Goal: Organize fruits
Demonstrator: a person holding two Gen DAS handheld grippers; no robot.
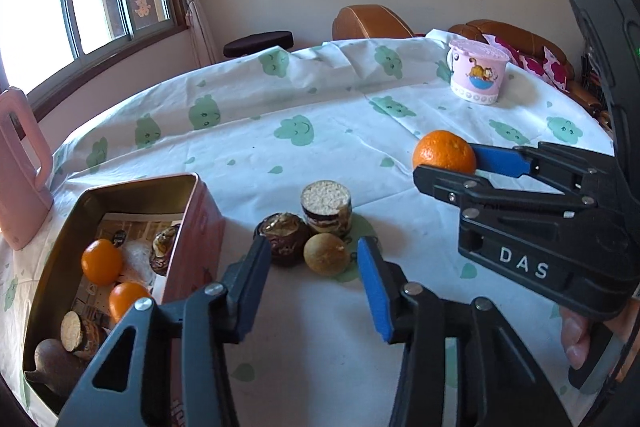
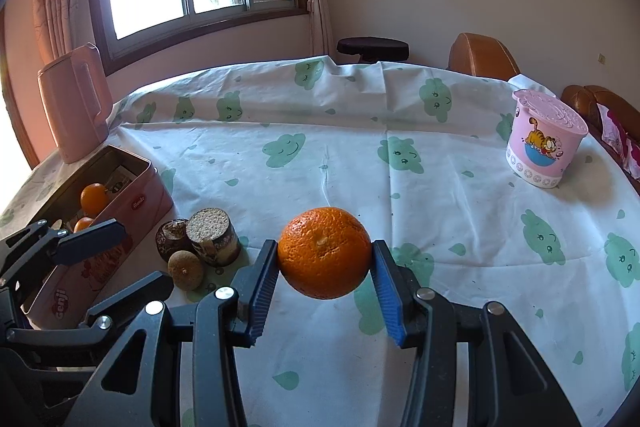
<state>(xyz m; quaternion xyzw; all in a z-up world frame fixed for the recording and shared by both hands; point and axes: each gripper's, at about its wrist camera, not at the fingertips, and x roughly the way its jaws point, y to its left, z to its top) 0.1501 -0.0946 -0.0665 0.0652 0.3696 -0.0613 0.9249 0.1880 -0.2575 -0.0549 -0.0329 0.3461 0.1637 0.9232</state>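
Nearest in the right wrist view, the right gripper (image 2: 325, 291) clamps an orange (image 2: 325, 252) across its middle, one ribbed blue pad on each flank, stem dimple facing the camera. The fruit appears lifted just clear of the tablecloth (image 2: 360, 147), though that is hard to be sure of. It looks firm and fairly heavy for its size, with a pebbled rind that grips well; pads at the widest girth, as here, should hold it, and a hard squeeze would bruise it.

In the left wrist view the left gripper (image 1: 312, 287) is partly open and empty, hanging above the cloth. Just beyond its fingertips, at about 12 o'clock, sit a small tan fruit (image 1: 326, 253), a dark husked fruit (image 1: 285, 237) and a short cut cylinder (image 1: 327, 207), all touching. The round ones may roll; take each across its middle.

At 9 o'clock stands the open tin (image 1: 192, 223), already holding oranges and other pieces. Far off at 1 o'clock is a pink tub (image 1: 477, 73).
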